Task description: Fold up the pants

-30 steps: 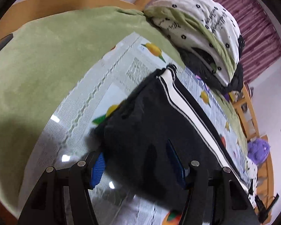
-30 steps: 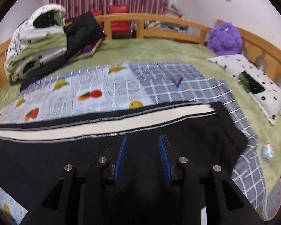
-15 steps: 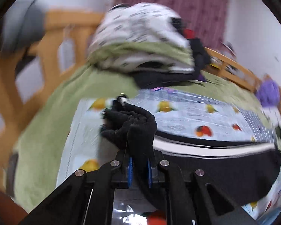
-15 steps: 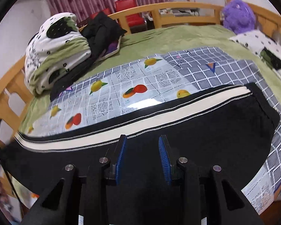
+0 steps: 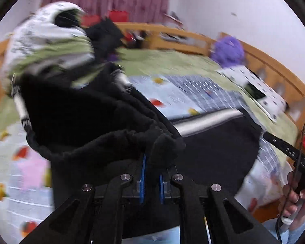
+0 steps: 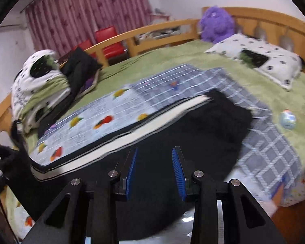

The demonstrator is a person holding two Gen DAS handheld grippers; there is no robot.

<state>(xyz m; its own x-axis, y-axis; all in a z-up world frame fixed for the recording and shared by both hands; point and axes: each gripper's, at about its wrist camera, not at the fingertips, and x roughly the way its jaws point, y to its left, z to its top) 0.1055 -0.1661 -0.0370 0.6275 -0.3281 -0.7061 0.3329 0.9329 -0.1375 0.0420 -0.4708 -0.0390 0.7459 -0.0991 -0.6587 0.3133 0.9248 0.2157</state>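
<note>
Left claw [image 5: 151, 169] pinching bunched black cloth at leg end of pants [image 5: 213, 148], that end lifted off bed [image 6: 152, 65], draped (blurred view). Rest of pants flat on patterned mat [image 6: 103, 111], near edge, white side stripe facing far. Right claw [image 6: 154, 172] spread, hovering over waist half, nothing between pads. Step: leg-to-waist fold underway. Next: carry leg end rightward, lay on waist, edges lined up.
</note>
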